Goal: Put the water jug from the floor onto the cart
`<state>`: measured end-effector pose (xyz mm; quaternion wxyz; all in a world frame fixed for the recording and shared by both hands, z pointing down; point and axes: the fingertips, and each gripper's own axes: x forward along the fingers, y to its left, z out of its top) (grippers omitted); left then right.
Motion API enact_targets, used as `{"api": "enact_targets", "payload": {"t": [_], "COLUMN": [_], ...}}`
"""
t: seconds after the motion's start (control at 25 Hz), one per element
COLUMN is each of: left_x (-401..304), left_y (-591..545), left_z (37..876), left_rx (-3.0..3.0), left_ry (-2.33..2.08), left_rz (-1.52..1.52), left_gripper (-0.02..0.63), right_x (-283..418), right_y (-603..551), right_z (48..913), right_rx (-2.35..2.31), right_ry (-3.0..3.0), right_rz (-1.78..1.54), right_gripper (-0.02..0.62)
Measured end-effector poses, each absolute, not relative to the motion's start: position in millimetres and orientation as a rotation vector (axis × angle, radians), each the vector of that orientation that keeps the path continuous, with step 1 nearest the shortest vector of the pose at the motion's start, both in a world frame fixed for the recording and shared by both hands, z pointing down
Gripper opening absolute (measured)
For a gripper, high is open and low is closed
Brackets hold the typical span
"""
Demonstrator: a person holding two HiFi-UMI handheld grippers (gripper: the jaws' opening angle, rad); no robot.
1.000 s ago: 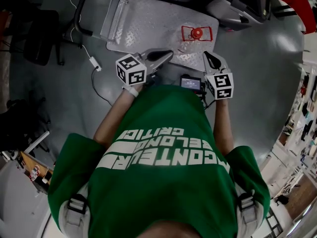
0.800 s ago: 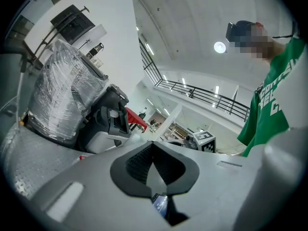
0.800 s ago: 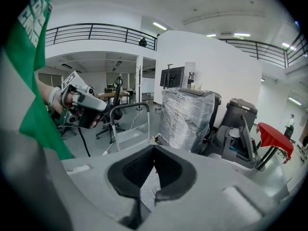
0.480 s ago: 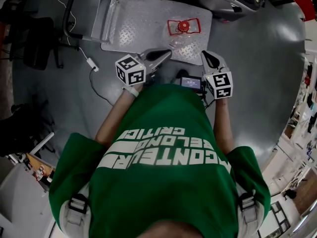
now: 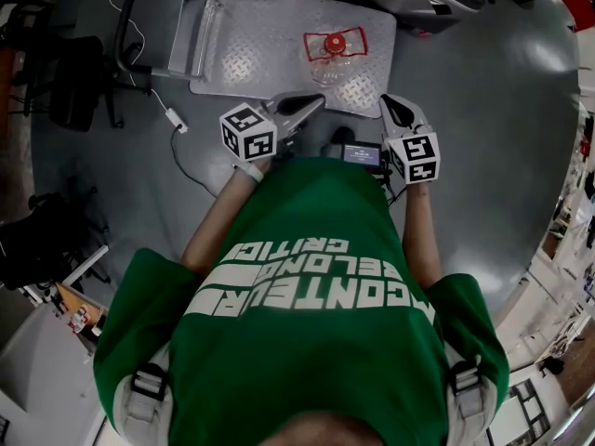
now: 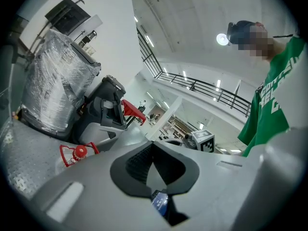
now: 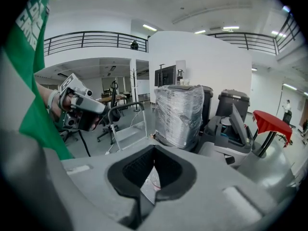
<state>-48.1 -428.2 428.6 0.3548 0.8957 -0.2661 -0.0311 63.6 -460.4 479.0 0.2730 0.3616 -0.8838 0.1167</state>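
On cart [image 5: 265, 45], water jug [image 5: 334, 46] upright

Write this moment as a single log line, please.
water jug: on cart deck | left gripper: shut, empty | right gripper: shut, empty | both apart from jug

shirt [image 5: 307, 342]: green, white lettering | shoulder straps [image 5: 144, 384]: grey | marker cubes [image 5: 247, 130]: white, black squares | fingers [image 5: 299, 105]: grey

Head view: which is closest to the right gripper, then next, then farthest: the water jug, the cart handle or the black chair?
1. Water jug, just ahead of the right gripper, on the cart deck.
2. Cart handle, at the deck's left end.
3. Black chair, far left on the floor.
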Motion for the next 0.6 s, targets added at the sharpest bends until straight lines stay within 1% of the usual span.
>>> {"api": "enact_targets", "payload": {"t": [0.6], "left_x": [-20.3], "left_y": [-424.7], "left_z": [430.3], "left_rx": [2.326], "left_ry": [-0.669], "left_rz": [-0.055], "left_gripper": [0.002], "right_x": [86.0], "right_y": [-453.0], "right_z": [484.2], "right_rx": [0.976], "right_ry": [-2.39], "right_rz": [0.372], "right_gripper": [-0.006]}}
